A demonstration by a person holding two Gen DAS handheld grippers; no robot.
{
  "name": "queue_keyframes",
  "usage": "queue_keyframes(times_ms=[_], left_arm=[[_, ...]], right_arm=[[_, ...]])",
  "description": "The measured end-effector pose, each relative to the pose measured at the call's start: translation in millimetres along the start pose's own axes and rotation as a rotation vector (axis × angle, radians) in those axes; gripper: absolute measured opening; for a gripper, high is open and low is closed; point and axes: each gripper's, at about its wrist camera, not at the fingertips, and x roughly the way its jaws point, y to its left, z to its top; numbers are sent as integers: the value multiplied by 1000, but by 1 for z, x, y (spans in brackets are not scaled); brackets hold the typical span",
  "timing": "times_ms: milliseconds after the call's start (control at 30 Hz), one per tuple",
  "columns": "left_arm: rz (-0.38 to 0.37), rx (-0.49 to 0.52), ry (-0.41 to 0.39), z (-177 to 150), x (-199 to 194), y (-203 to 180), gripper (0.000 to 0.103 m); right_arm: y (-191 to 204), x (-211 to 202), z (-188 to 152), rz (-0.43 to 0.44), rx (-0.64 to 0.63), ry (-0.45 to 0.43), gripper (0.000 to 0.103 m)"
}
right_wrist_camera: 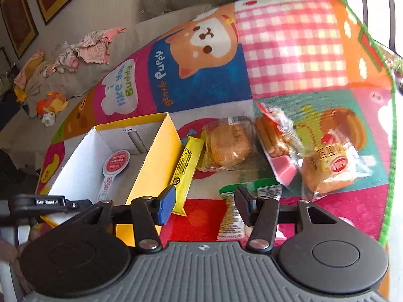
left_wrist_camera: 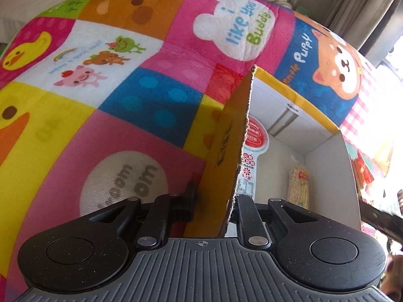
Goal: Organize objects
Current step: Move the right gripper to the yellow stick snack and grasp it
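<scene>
Five snack packs [right_wrist_camera: 228, 148] lie beside one box [right_wrist_camera: 153, 166]; left tongs [left_wrist_camera: 214, 201] clamp its wall, right tongs [right_wrist_camera: 205, 205] apart, empty.

A: How does the left gripper [left_wrist_camera: 214, 209] stand?
B: Tilted downward, jaws clamped on the box wall [left_wrist_camera: 231, 151], one finger on each face.
A: And the right gripper [right_wrist_camera: 204, 206]?
B: Also angled down, jaws partly apart, nothing pinched between them; the blue pad [right_wrist_camera: 165, 207] shows bare.
</scene>
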Motion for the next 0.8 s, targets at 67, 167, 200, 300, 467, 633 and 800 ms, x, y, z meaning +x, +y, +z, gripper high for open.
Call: queue_keyframes(times_ms=[67, 167, 200, 300, 467, 633, 800], left_arm=[[6, 7, -3, -1, -1, 0, 16], [16, 20, -5, -3, -2, -3, 15], [18, 20, -4, -3, -2, -3, 15], [15, 13, 0, -3, -3, 0, 16], [15, -5, 0, -3, -3, 0, 16], [25, -43, -15, 0, -6, 11, 15], [34, -61, -20, 1, -10, 19, 15]], right_arm=[[1, 26, 10, 9, 36, 33, 35], [7, 54, 23, 36, 64, 54, 35], [10, 64, 27, 33, 64, 60, 35], [16, 83, 33, 36, 61, 78, 35], [7, 82, 30, 46, 76, 117, 32], [1, 66, 20, 51, 83, 121, 32], [7, 60, 24, 62, 64, 81, 34]])
